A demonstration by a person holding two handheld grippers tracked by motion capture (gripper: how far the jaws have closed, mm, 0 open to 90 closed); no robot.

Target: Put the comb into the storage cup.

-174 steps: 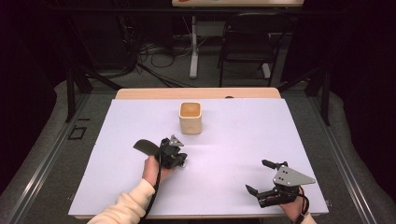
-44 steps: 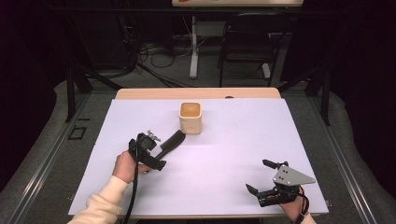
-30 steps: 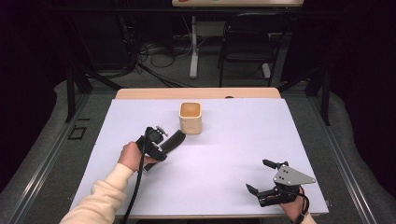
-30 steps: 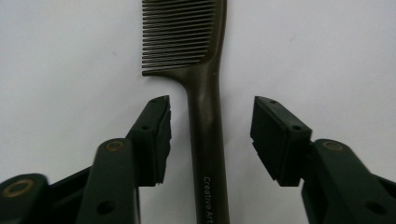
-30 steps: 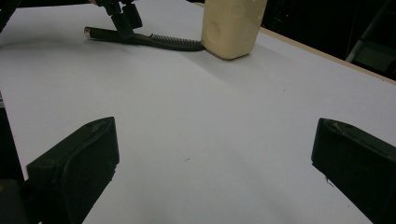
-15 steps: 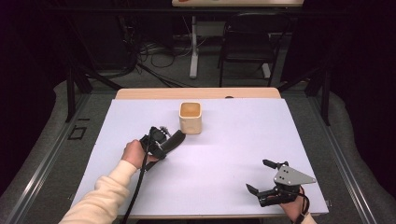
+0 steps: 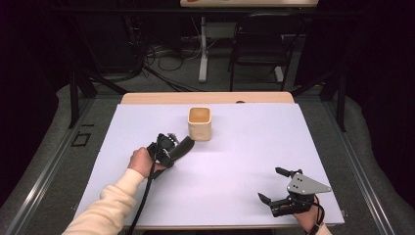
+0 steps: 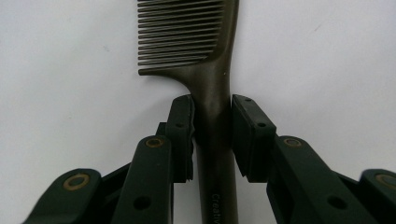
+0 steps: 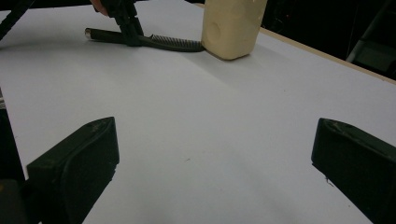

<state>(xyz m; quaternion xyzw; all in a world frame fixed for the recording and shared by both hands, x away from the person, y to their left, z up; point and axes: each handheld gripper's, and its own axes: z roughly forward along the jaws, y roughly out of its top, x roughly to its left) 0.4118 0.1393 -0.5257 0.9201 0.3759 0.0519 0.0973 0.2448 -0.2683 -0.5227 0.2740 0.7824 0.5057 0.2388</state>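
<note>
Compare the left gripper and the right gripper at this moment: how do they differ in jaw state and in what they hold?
The left gripper has just been closing and clamps the dark comb by its handle; the right gripper stands wide open with nothing between its jaws. The left one is beside the beige cup; the right one sits at the near right corner. Both have black jaws.

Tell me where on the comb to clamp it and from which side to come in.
Clamp the comb on its smooth handle just below the teeth, coming in along the handle from its free end, one pad on each flat side. The handle is narrow and straight; the teeth would likely flex or slip. The left gripper sits there already, jaws just closing around that neck.
</note>
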